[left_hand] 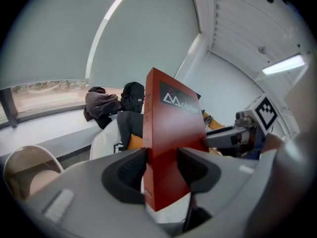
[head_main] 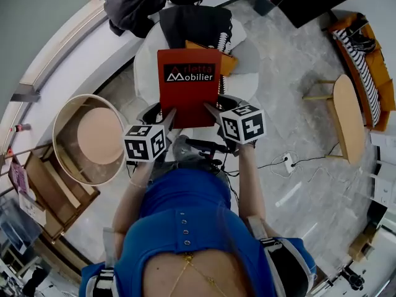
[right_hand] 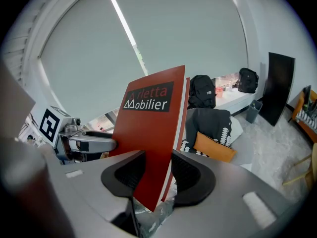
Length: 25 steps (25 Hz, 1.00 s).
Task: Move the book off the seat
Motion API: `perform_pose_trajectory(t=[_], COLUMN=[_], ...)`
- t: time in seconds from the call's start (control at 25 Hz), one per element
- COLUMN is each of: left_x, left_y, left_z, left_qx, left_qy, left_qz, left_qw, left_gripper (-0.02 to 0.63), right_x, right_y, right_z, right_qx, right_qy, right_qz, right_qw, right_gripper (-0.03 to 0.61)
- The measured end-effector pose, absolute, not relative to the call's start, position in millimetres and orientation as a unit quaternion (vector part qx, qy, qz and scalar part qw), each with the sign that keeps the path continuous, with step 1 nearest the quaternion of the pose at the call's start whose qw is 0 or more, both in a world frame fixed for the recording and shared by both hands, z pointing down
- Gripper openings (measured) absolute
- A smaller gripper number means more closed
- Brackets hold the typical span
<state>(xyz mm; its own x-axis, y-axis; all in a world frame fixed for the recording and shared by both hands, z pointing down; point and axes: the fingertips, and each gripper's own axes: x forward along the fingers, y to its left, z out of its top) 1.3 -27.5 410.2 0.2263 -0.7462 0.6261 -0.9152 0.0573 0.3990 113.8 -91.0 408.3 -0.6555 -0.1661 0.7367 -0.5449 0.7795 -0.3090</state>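
Observation:
A red book (head_main: 189, 85) with "Mobilier" on its cover is held tilted in the air above the white seat (head_main: 146, 64). My left gripper (head_main: 168, 117) is shut on the book's lower left edge. My right gripper (head_main: 213, 113) is shut on its lower right edge. In the left gripper view the book (left_hand: 173, 133) stands pinched between the dark pads of the left gripper (left_hand: 161, 165). In the right gripper view the book (right_hand: 151, 128) is clamped the same way by the right gripper (right_hand: 156, 170). A black jacket (head_main: 195, 25) and an orange pouch (head_main: 228, 62) lie on the seat.
A round wooden chair (head_main: 93, 138) stands to the left. To the right there is a wooden side table (head_main: 346, 113). Cables and a power strip (head_main: 288, 161) lie on the marble floor. Dark bags (head_main: 133, 5) rest on the window ledge behind the seat.

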Motion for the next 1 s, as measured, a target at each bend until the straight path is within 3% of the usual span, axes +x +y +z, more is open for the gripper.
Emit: perform_pose_trajectory(t=[0.4, 1.0], left_x=[-113, -295], left_y=[78, 361], left_z=[415, 409], left_qx=[0.612, 0.502], left_qy=[-0.674, -0.759], left_qz=[0.051, 0.000], left_qw=[0.411, 0.415], left_gripper=[0.192, 0.190], right_x=[-17, -229], right_y=[-9, 251], right_z=[406, 404], right_qx=[0.115, -0.024], right_qy=[-0.887, -0.900], right_qz=[0.203, 0.156], right_qw=[0.398, 0.407], right_gripper=[0.169, 0.169])
